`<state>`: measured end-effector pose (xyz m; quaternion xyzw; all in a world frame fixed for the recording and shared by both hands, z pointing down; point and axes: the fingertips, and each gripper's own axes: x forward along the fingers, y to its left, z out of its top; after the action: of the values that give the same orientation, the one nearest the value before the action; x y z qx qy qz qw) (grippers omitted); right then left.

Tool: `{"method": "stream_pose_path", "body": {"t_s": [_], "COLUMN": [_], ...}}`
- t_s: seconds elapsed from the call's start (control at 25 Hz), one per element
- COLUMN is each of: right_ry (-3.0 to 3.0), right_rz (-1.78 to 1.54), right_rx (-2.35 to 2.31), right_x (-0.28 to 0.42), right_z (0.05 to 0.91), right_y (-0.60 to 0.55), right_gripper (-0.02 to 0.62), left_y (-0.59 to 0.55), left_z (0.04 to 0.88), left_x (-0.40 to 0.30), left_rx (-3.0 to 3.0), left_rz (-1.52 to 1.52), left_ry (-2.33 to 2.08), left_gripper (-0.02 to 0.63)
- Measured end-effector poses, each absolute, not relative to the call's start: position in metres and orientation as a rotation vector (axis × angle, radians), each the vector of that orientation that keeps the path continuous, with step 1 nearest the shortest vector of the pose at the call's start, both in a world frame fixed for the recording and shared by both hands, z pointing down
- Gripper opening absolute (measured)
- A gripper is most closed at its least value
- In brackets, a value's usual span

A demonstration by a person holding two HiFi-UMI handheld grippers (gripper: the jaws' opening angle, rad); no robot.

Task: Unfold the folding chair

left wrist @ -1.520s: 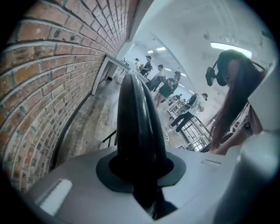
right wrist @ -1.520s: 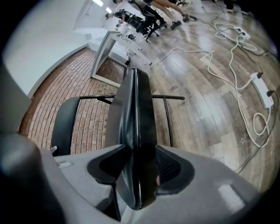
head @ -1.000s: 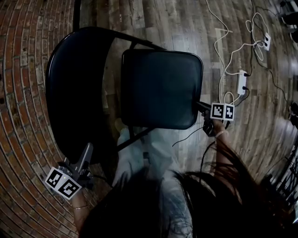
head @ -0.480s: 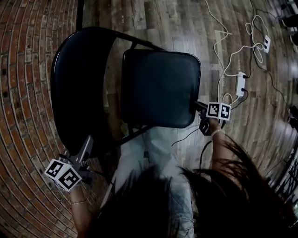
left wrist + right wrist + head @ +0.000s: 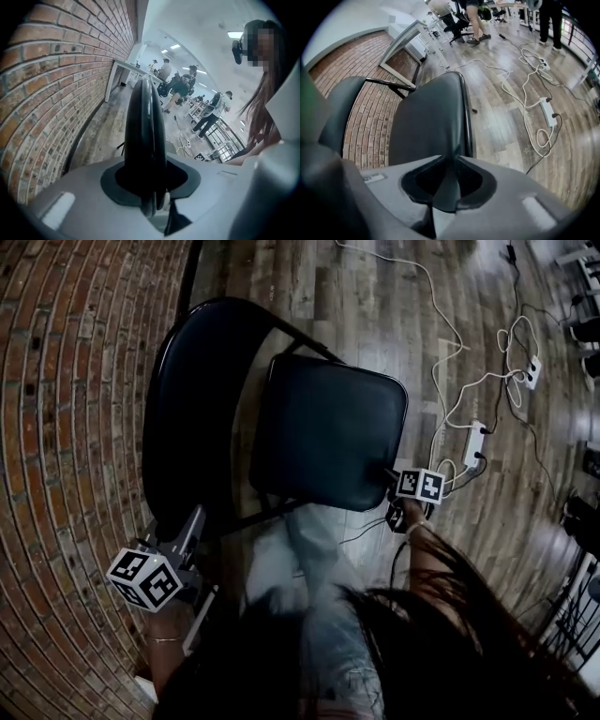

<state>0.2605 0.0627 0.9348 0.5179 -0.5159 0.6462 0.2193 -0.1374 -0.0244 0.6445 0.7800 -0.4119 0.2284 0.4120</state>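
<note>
**A:** Why one gripper on each half of the folding chair (image 5: 281,418)?

**B:** To spread the halves, I'd judge. The left gripper (image 5: 194,521), at the lower left of the head view, has the backrest (image 5: 192,399) by its rim. The right gripper (image 5: 392,474), right of centre, has the seat (image 5: 333,432) by its near corner. Steady one and push the other, and the seat should swing down.

**A:** And the jaws?

**B:** The left ones are clamped on the backrest's rim, which its own view shows edge-on. They have just eased open a little, but the rim sits between them. The right ones have just closed further and now pinch the seat's thin edge.

**A:** Where does the chair stand?

**B:** In the middle of the frame, beside the brick wall (image 5: 66,427) on the left. The seat is tilted away from the backrest, so I'd call it partly open. Further off, at the upper right, cables (image 5: 441,352) and a power strip (image 5: 473,442) lie on the wooden floor (image 5: 375,296), apart from the chair.
</note>
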Motion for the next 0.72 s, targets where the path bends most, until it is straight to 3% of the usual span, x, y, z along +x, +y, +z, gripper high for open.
{"method": "stream_pose_path", "body": {"t_s": [0.48,0.6,0.68,0.72], "right_ry": [-1.469,-1.512,-1.540,-1.551], "right_rz": [1.772,1.757,1.742,1.737], "right_rx": [1.390,1.335,1.299,1.285], "right_x": [0.214,0.198,0.190,0.187], "right_z": [0.907,0.897,0.891,0.889], "right_y": [0.075,0.083,0.089,0.092], "right_gripper": [0.032,0.031,0.031,0.031], "left_y": [0.016,0.042,0.061,0.069], "left_z": [0.641,0.643,0.648,0.650], "left_x": [-0.158,-0.165,-0.168,-0.166], "left_rx": [1.886,1.845,1.814,1.811], "left_rz": [0.433,0.458,0.486,0.502], "left_ry": [-1.188,-1.241,-1.266,-1.269], "left_gripper": [0.161,0.128,-0.005,0.011]}}
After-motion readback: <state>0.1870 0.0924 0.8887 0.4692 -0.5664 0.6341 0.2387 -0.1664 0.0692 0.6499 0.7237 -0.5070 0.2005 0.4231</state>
